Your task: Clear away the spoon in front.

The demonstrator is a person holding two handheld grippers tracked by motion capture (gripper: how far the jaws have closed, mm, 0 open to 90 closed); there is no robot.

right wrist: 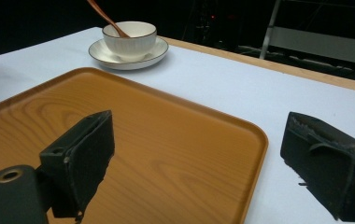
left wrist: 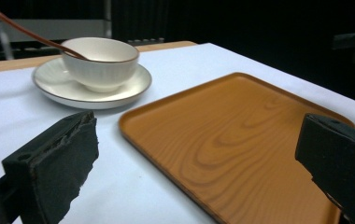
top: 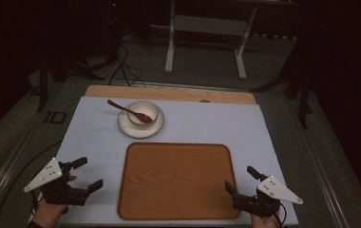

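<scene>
Nearest the camera, at the near left, the left gripper point(top: 84, 174) hovers with its jaws apart and empty, just beside the wooden tray point(top: 176, 178). Far and left of centre stands the bowl point(top: 142, 113) on its saucer point(top: 126, 125), a wooden spoon point(top: 126, 110) leaning inside — likely ceramic, so stiff, glazed-slippery and breakable. I'd pinch the saucer's rim, or lift the light spoon by its handle first. At the near right, the right gripper point(top: 241, 180) also waits with jaws spread wide, holding nothing.
</scene>
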